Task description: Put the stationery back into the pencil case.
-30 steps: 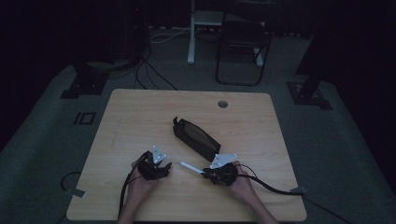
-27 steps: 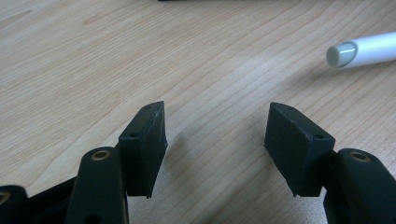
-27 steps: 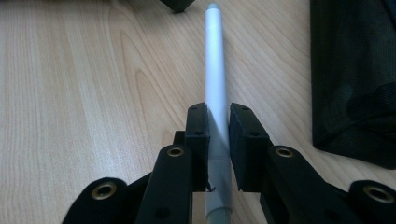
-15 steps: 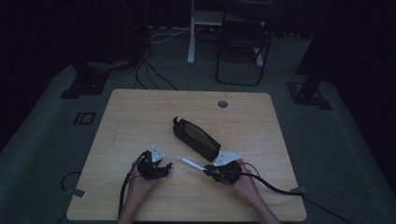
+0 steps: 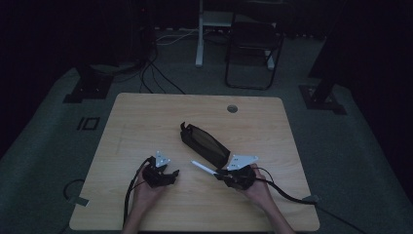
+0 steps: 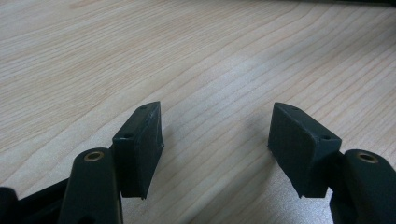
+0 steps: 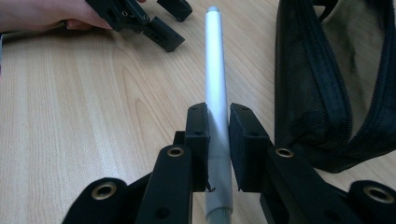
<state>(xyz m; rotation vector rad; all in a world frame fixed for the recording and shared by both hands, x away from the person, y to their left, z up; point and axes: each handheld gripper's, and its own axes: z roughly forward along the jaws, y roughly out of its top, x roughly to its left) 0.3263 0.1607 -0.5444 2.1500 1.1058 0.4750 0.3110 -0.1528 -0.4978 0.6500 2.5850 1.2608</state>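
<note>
A person's right gripper [image 5: 220, 171], sitting near the table's [image 5: 146, 117] front edge at about five o'clock from its centre, is clamping its two black jaws on a slim silver-white pen [image 7: 215, 79], which is pointing away toward ten o'clock in the high view. Just beyond the pen, at roughly one o'clock from that gripper, an unzipped black pencil case [image 5: 203, 144] is lying on the wood with its opening facing up. The left gripper [image 6: 215, 149], at about seven o'clock from the table's centre, is holding nothing; its jaws have just been opening and are standing well apart over bare wood
</note>
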